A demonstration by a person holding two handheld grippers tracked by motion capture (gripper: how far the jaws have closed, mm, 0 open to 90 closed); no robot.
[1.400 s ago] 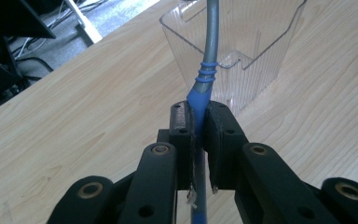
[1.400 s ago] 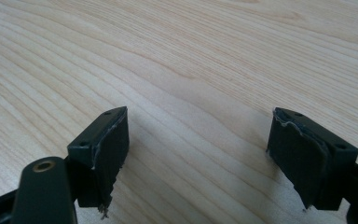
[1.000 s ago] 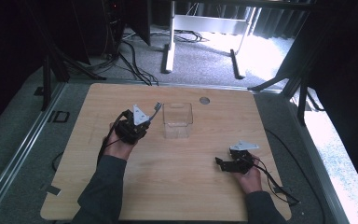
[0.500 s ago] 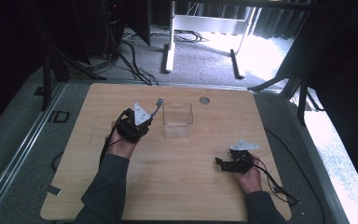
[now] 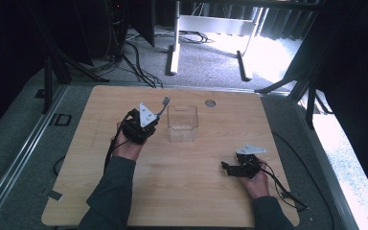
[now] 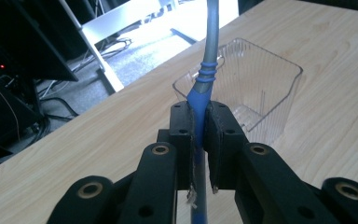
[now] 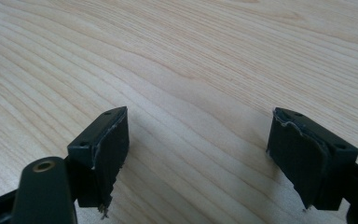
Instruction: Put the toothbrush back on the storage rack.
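Between the pressed-together pads of the left gripper (image 6: 199, 128) sits the blue handle of a fork (image 6: 208, 70), pinched tight. Its long axis runs straight ahead along the jaws, grey stem forward and tines (image 5: 165, 100) leading (handle end trailing back). Just ahead, slightly right of the gripper, stands a clear plastic box (image 6: 256, 88). The right gripper (image 7: 198, 154) rests spread wide over the bare wooden surface (image 7: 205, 60).

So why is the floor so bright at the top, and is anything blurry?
High view: daylight glares white on the grey floor, while the left side stays dark. Left gripper view: the black left gripper, close up, looks soft; the blue-handled metal fork and clear plastic box look sharper.
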